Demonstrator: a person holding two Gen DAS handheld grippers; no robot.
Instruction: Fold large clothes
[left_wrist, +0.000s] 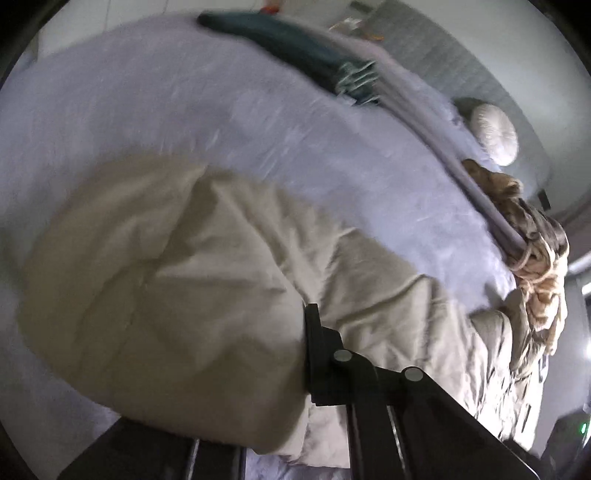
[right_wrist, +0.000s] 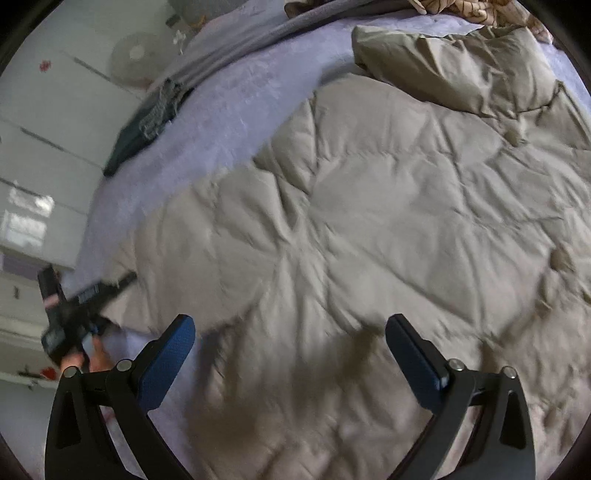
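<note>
While our left tool (left_wrist: 314, 369) grips the coat's (right_wrist: 369, 221) edge, our right tool (right_wrist: 290, 354) hangs open directly over its near hem.

Puffy coat (right_wrist: 369, 221) on bed (right_wrist: 221, 110), pillow (left_wrist: 495, 133) behind

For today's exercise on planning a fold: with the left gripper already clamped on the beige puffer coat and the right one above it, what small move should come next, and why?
Probably lower the right gripper onto the beige puffer coat and close on its near edge. Its blue pads stand apart with only fabric below, nothing between them, while the left gripper is shut on a bunched fold. Lifting a coat this large likely needs both ends held.
</note>
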